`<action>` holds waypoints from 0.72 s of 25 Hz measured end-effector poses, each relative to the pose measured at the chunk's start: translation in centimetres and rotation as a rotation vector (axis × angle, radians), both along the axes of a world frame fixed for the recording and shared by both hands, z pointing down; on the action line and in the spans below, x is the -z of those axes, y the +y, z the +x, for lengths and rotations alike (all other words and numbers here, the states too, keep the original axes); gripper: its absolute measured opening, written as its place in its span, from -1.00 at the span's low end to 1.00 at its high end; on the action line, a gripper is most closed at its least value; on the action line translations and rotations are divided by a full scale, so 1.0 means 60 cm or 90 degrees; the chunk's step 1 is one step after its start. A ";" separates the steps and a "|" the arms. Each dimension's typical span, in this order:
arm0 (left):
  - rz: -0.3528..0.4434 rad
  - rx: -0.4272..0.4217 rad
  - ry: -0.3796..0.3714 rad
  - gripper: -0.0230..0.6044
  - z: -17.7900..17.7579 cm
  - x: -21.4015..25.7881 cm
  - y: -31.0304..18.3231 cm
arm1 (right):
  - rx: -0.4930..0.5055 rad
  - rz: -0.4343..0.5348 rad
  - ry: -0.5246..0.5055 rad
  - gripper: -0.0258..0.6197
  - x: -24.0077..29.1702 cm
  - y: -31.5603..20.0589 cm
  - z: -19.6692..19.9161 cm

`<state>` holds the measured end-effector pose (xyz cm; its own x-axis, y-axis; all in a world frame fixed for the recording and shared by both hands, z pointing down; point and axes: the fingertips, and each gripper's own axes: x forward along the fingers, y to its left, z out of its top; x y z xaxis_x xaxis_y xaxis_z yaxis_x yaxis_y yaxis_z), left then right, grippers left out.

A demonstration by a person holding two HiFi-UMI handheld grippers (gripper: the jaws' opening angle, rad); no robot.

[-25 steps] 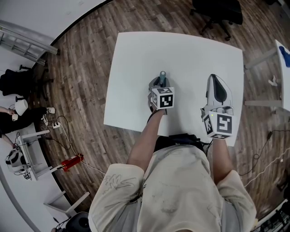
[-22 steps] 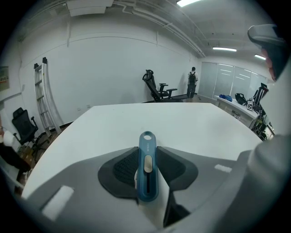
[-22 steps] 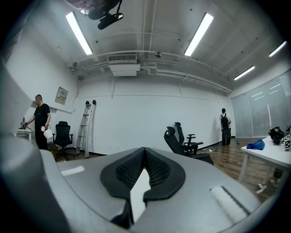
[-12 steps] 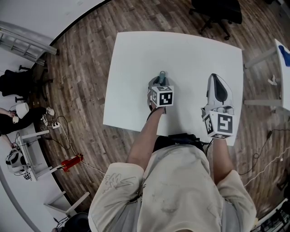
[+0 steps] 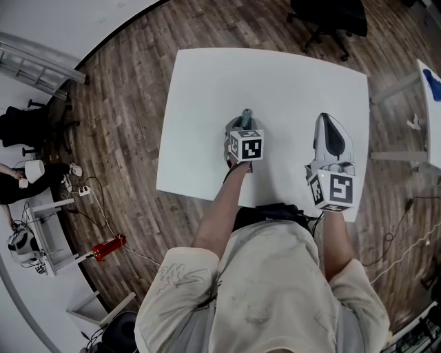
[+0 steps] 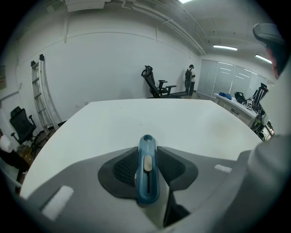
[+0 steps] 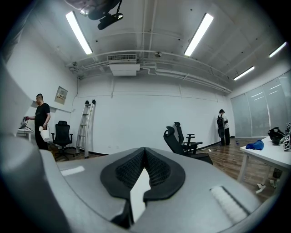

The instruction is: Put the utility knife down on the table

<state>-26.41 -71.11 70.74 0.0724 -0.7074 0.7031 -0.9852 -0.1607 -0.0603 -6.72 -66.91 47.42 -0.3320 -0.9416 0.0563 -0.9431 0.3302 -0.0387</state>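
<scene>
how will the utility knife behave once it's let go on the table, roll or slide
The utility knife looks stiff and slim, pinched between the fingers. It isn't round, so it'd probably settle flat rather than roll. Its smooth body may slide a little on the white table.

This looks like an open-plan office or lab workroom. A plain white table (image 5: 207, 103) stands on a wood-plank floor (image 5: 131, 138), with a black swivel chair (image 5: 329, 21) at the top of the head view and loose cables (image 5: 103, 196) running to a power strip (image 5: 84, 189) at the left. The right gripper view shows bare white walls, long ceiling strip lights (image 7: 78, 32), an air-conditioning unit (image 7: 123, 68) with exposed pipes, a ladder (image 7: 85, 127) leaning on the wall, glass partitions (image 7: 273, 104) at the right, another work table (image 7: 273, 157), and people standing at the left (image 7: 41, 120) and at the far wall (image 7: 223, 127).
</scene>
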 end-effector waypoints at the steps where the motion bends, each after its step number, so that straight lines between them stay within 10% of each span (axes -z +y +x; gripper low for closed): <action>1: 0.000 0.000 0.000 -0.45 0.002 0.002 0.003 | 0.001 0.000 0.000 -0.90 0.003 0.004 0.001; 18: -0.001 0.005 -0.005 -0.41 -0.040 0.029 -0.008 | 0.000 0.001 0.001 -0.90 0.034 -0.005 -0.042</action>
<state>-28.79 -71.57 69.01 0.0611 -0.7069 0.7047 -0.9859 -0.1527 -0.0678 -9.24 -67.22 45.37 -0.3321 -0.9416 0.0557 -0.9431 0.3305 -0.0366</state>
